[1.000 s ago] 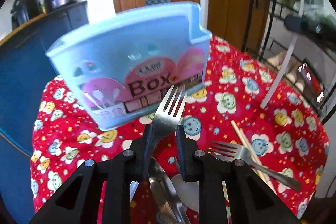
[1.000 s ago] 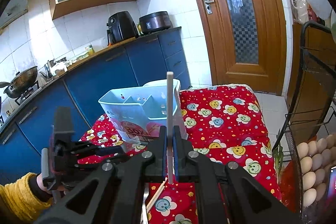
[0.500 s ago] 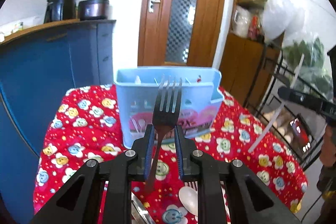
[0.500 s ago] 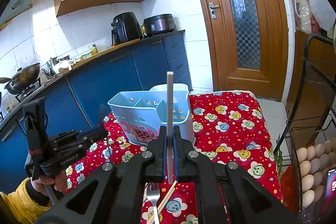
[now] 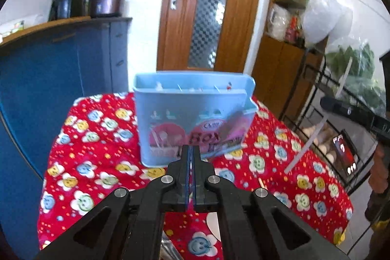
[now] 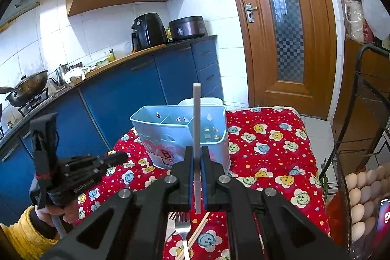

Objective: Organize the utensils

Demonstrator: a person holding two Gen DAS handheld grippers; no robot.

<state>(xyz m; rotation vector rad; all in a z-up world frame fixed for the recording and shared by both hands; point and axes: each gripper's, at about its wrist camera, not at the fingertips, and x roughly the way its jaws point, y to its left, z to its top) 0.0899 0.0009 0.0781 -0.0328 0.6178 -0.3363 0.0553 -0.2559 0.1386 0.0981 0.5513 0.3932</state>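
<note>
A light blue utensil box [image 5: 195,118] stands on the red flowered cloth; it also shows in the right wrist view [image 6: 180,135]. My left gripper [image 5: 190,150] is shut with nothing between its jaws, just in front of the box; it also shows in the right wrist view [image 6: 117,157] at the left. My right gripper [image 6: 197,155] is shut on a white chopstick [image 6: 197,128] held upright before the box; the chopstick also shows in the left wrist view [image 5: 314,135]. A fork [image 6: 182,228] and a wooden chopstick [image 6: 198,230] lie on the cloth under my right gripper.
A blue kitchen counter [image 6: 146,79] runs along the left with an air fryer [image 6: 147,31] and a cooker [image 6: 187,27]. A wire rack with eggs [image 6: 360,196] stands at the right. A wooden door [image 6: 280,23] is behind the table. A white spoon [image 5: 214,223] lies under my left gripper.
The fork that my left gripper held is gone from it, and the jaws have closed together. The left gripper has drawn back from the box. My right gripper still holds the white chopstick.
</note>
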